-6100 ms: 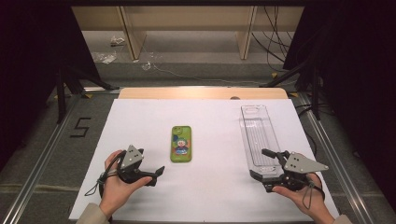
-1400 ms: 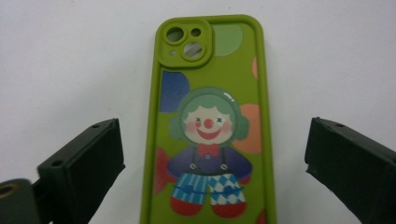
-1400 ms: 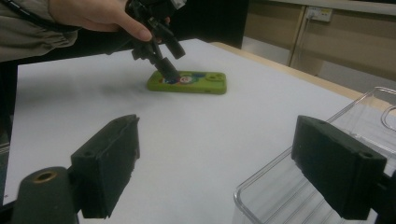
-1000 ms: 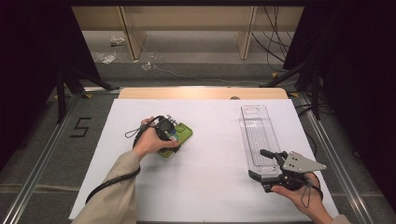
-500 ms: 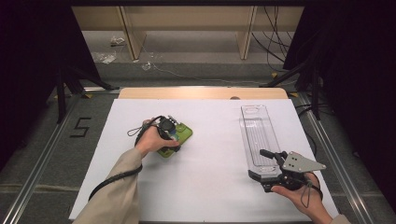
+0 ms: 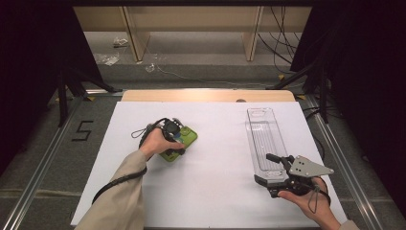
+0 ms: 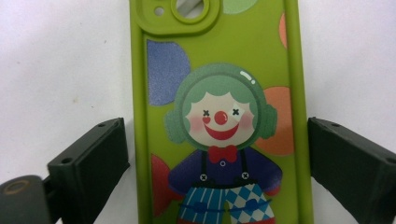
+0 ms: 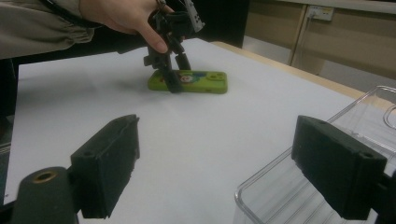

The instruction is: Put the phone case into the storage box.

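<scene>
The left gripper [image 6: 178, 143] is closing its jaws astride the case [image 7: 219, 116], at nine o'clock from the tray [image 6: 263, 139], seemingly not yet pinching; the right gripper [image 6: 275, 168] is waiting open, holding nothing.

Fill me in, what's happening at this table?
A person works with two handheld grippers. The left gripper is down over a green phone case on the white table. Its jaws straddle the case's sides and have just been closing, with a gap left on each side, so no grip yet. The right gripper rests open by the near end of a clear tray, holding nothing.
</scene>
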`<action>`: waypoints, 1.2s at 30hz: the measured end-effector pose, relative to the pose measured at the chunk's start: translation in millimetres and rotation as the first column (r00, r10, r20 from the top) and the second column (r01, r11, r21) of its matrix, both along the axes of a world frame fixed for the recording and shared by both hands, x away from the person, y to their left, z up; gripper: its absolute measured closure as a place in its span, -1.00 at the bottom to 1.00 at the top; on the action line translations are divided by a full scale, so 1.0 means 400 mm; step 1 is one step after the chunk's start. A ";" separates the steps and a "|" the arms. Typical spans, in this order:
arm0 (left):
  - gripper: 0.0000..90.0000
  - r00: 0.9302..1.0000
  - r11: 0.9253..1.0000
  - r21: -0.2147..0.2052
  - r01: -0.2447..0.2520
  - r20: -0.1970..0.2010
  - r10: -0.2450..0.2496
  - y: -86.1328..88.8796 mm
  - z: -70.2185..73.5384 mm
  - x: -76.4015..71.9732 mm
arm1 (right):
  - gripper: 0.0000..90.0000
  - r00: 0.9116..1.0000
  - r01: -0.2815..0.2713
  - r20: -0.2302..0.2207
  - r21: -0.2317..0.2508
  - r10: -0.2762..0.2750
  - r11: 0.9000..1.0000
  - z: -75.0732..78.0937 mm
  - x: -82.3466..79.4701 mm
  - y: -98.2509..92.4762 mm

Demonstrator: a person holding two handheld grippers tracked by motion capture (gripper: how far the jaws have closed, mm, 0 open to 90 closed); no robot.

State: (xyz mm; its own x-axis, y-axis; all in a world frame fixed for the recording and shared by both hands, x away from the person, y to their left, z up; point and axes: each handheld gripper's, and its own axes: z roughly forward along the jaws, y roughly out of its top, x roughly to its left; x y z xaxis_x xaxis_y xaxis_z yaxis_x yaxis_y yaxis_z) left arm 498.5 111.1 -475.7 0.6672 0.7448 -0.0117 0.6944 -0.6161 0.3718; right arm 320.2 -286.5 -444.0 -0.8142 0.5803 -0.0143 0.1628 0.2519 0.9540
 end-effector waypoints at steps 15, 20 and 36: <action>-0.77 1.000 1.000 -0.001 -0.001 -0.018 0.001 -0.001 0.003 0.005 | -0.64 1.000 -0.001 0.002 0.000 0.001 1.000 0.000 -0.001 0.002; -0.67 1.000 1.000 -0.005 -0.010 -0.015 0.010 -0.002 0.007 0.003 | -0.64 1.000 0.000 0.001 0.001 0.000 1.000 0.001 -0.001 0.001; -0.64 1.000 1.000 -0.010 -0.022 -0.003 0.022 -0.002 0.007 -0.004 | -0.64 1.000 -0.004 0.007 0.003 0.004 1.000 0.002 -0.002 0.003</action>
